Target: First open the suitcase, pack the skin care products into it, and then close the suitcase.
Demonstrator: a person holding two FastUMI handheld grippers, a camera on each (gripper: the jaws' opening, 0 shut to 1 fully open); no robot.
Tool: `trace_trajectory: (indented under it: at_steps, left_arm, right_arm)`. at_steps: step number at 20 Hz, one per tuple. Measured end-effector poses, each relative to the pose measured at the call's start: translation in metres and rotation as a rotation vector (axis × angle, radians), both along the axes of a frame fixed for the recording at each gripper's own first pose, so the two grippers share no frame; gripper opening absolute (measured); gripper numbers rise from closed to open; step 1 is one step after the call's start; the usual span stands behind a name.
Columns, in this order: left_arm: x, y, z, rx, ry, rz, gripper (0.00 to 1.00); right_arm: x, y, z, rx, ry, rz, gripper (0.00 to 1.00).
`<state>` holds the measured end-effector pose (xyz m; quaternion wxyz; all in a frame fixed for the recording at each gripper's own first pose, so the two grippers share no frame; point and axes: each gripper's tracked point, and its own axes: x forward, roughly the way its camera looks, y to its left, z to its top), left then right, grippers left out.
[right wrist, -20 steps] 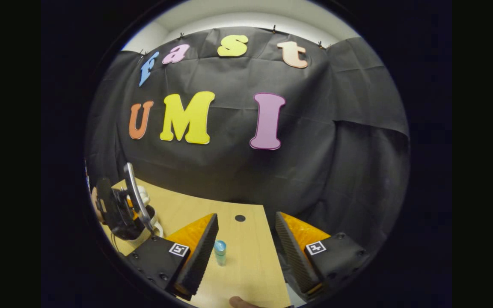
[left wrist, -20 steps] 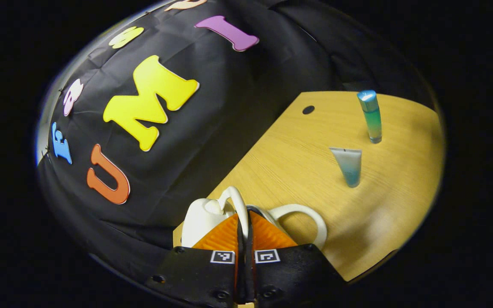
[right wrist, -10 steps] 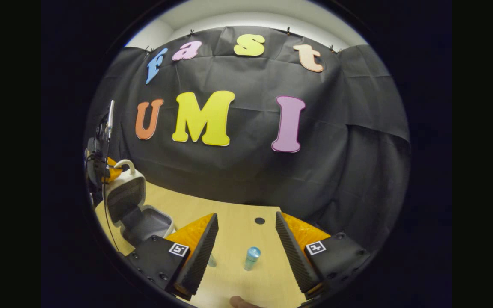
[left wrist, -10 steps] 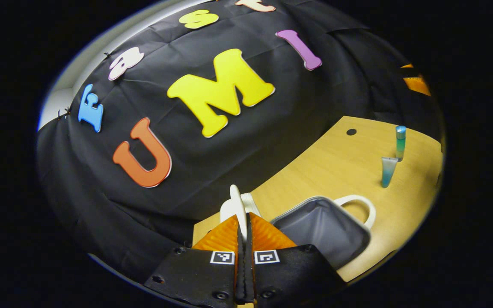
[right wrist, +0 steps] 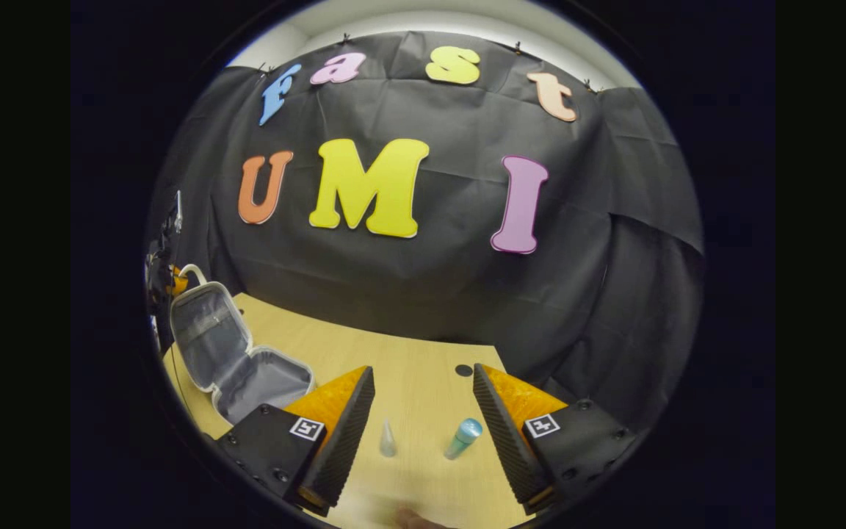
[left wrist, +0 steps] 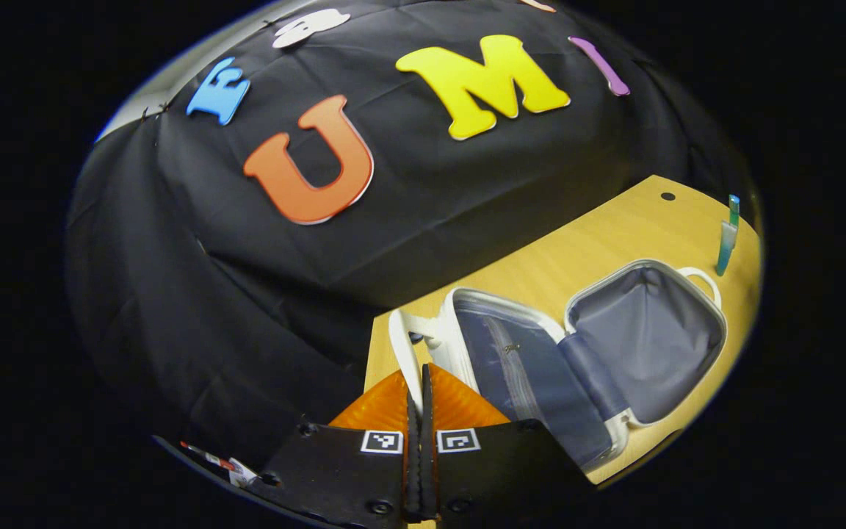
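Suitcase lies open. Bottle and tube stand upright right of it — between the right gripper's spread jaws (nearer); left gripper pinches the lid handle.

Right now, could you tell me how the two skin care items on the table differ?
The tube tapers to a flat sealed top and is pale and clear above; the bottle is a straight cylinder with a shiny blue cap. The bottle stands taller than the tube. Both stand upright on the table, apart from each other, outside the open suitcase.
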<state>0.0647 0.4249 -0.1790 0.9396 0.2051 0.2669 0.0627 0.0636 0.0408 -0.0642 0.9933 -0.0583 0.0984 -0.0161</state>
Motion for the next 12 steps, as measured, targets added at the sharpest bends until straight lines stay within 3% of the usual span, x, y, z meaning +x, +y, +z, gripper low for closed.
trace_trajectory:
  at_steps: [5,12]
  left_arm:
    - [-0.009,0.046,-0.109,-0.16,0.133,0.093,0.03]
    - [-0.019,0.063,-0.198,-0.453,0.212,0.144,0.03]
  right_arm:
    - [-0.002,0.017,-0.021,-0.045,0.064,0.0,0.79]
    - [-0.009,0.024,-0.039,-0.065,0.139,-0.041,0.81]
